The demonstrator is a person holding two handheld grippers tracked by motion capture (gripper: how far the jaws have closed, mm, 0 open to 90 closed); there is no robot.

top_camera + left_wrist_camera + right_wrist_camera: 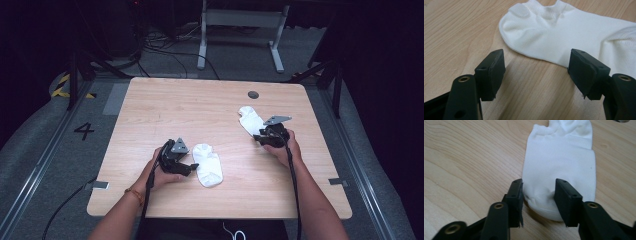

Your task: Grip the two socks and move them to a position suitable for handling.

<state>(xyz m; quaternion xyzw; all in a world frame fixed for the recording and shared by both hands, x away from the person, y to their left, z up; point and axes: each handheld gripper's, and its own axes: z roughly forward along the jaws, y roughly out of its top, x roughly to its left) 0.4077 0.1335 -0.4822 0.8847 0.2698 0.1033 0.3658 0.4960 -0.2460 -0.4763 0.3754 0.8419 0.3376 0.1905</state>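
Observation:
Two white ankle socks lie flat on the wooden table (190, 105). The near sock (208, 170) (574, 32) rests just right of my left gripper (193, 165) (536, 72). That gripper is open, low over bare wood, its jaws short of the sock's edge. The far sock (249, 120) (560, 157) stretches away from my right gripper (258, 137) (539, 197). Its jaws stand open astride the sock's rounded near end. The left pad (517, 195) touches the edge, where the cloth puckers slightly. The right pad (564, 200) rests on top of the cloth.
A small dark round grommet (253, 94) sits near the table's far edge. Metal rails run along both sides on the floor, and a grey stand (240, 20) is behind the table. A "4" mark (84, 131) is on the floor at left.

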